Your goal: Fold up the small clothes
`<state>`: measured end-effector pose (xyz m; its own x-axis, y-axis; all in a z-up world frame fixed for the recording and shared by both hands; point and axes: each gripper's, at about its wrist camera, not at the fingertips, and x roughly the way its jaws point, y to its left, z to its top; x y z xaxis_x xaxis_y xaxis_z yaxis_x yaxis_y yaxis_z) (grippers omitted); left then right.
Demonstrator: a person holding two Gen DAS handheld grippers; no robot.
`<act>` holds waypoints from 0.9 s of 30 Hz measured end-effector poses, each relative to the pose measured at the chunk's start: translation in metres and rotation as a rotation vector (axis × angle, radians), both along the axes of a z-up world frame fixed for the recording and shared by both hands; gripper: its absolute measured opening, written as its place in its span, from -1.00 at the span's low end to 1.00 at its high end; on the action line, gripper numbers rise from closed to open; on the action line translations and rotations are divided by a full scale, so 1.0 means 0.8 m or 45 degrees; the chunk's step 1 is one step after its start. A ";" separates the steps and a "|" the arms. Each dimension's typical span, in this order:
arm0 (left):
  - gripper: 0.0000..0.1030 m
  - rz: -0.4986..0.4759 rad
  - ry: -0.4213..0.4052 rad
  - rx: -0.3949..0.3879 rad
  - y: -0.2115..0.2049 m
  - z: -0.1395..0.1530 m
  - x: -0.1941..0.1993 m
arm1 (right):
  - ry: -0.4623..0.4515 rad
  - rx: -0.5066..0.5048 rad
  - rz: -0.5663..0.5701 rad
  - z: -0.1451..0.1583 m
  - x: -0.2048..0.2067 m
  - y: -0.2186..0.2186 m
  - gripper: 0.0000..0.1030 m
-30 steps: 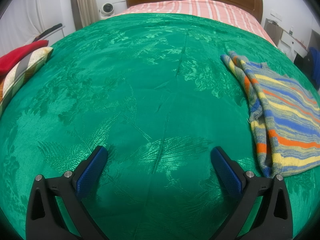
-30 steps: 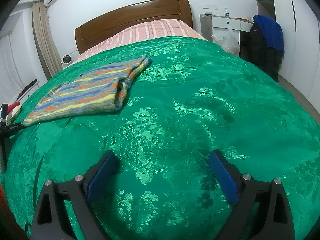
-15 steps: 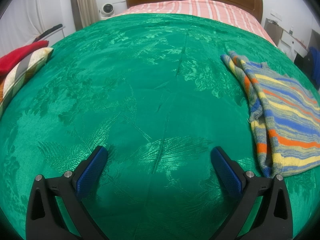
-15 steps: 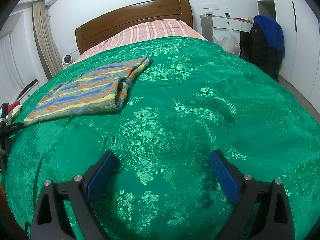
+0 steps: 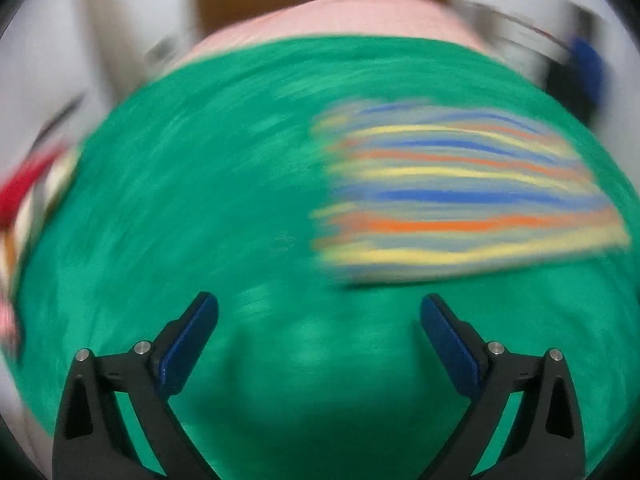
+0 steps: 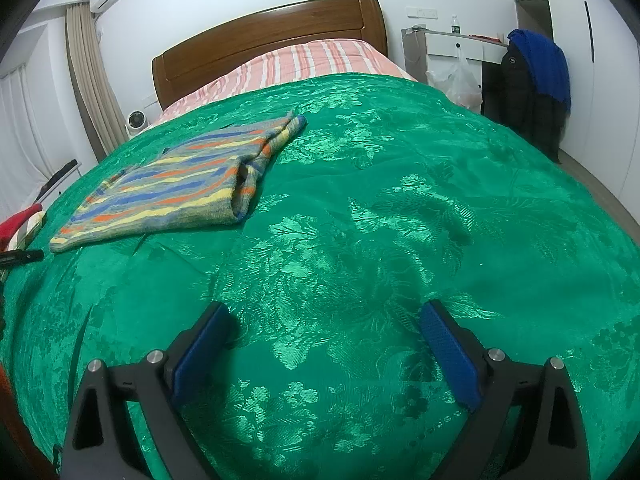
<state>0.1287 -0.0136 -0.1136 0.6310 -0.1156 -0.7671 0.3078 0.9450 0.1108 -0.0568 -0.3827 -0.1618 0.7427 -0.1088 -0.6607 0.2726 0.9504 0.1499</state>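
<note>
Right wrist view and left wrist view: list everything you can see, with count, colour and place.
striped garment: 1, blue, orange and yellow, lying on the bedspread, far left
bedspread: 1, green, over the bed
striped sheet: 1, pink and white, at the headboard
headboard: 1, brown wood
fan: 1, white, left of bed
jacket: 1, blue over dark, far right
left hand-held gripper: open, empty
right hand-held gripper: open, empty

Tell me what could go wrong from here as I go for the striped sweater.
The left wrist view is badly motion-blurred, so judging where the left hand-held gripper meets the striped sweater may be unreliable. The sweater already lies folded over on its right side; a pinch there could catch several layers. The glossy green bedspread might get pinched along with it.
</note>
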 end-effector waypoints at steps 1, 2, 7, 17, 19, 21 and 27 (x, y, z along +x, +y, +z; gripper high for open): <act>0.96 -0.149 -0.023 0.018 -0.041 0.006 -0.013 | 0.003 0.003 0.001 0.001 0.000 -0.001 0.85; 0.96 -0.272 -0.037 0.041 -0.077 0.009 -0.024 | 0.007 0.012 0.001 0.002 0.000 -0.002 0.85; 0.81 -0.798 -0.113 0.218 -0.254 -0.017 -0.075 | 0.005 0.203 0.001 0.025 -0.003 -0.029 0.84; -0.77 -0.816 -0.101 0.212 -0.386 -0.061 -0.037 | 0.104 0.626 0.356 0.069 0.207 -0.150 0.32; -0.85 -0.826 -0.155 0.239 -0.393 -0.067 -0.044 | 0.157 0.724 0.396 0.051 0.262 -0.161 0.28; -0.89 -0.826 -0.165 0.199 -0.385 -0.065 -0.045 | 0.250 0.887 0.407 0.016 0.319 -0.164 0.19; -0.92 -0.693 -0.103 -0.191 -0.301 -0.015 -0.016 | 0.242 0.906 0.400 0.003 0.382 -0.124 -0.83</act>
